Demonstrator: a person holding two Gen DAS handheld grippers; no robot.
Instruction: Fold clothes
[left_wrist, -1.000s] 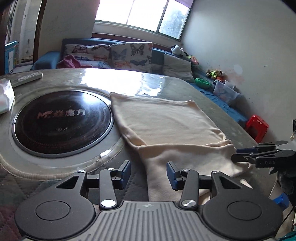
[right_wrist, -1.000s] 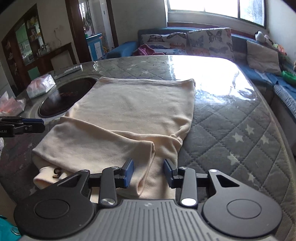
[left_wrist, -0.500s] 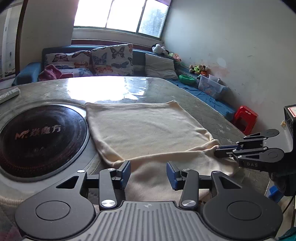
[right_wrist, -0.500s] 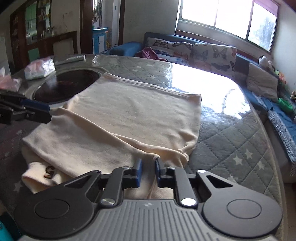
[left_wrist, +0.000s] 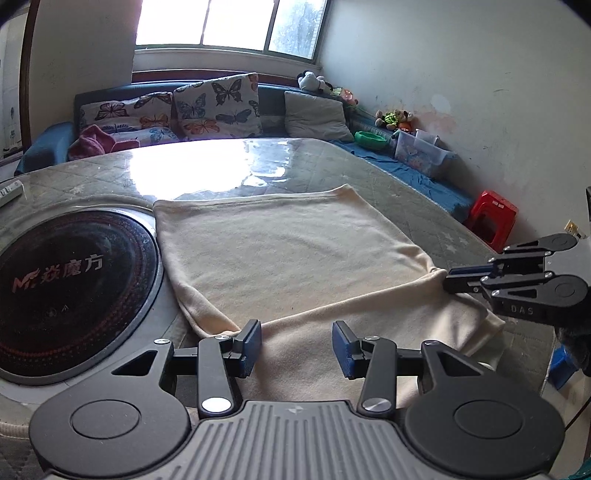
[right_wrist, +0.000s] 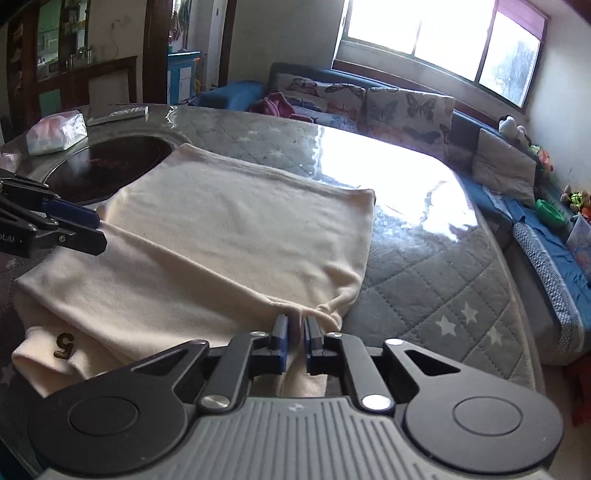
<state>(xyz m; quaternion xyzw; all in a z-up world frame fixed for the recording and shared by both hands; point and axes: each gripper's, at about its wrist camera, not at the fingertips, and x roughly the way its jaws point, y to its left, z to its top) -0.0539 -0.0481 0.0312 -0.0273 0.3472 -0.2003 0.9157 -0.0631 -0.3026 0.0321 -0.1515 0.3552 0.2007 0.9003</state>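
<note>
Filling most of both views, a large round table (left_wrist: 388, 173) carries a quilted, star-patterned cover under a glossy clear sheet that mirrors the window light. A black circular cooktop (left_wrist: 70, 288) with red lettering sits recessed near its left edge.

Next in size is the cream garment (left_wrist: 280, 258), spread flat beside the cooktop and reaching from the middle of the table to the near edge. Its far hem lies straight, while a folded-over band runs across the near part from left to right. In the right wrist view the garment (right_wrist: 221, 236) shows a small brown "5" on the lowest layer at the near left corner.

The left gripper (left_wrist: 296, 341) hovers low over the near band with its jaws wide apart and cloth showing between the blue pads (left_wrist: 251, 341), gripping nothing. In the right wrist view it (right_wrist: 88, 230) appears from the side at the garment's left edge.

The right gripper (right_wrist: 294, 334) has its jaws nearly closed, pinching a bunched ridge of the garment at the fold's right end near the table's near edge. The left wrist view shows it (left_wrist: 452, 278) meeting the cloth's right corner.

A tissue pack (right_wrist: 55, 133) and a remote control (right_wrist: 118, 112) rest by the far left edge.
</note>
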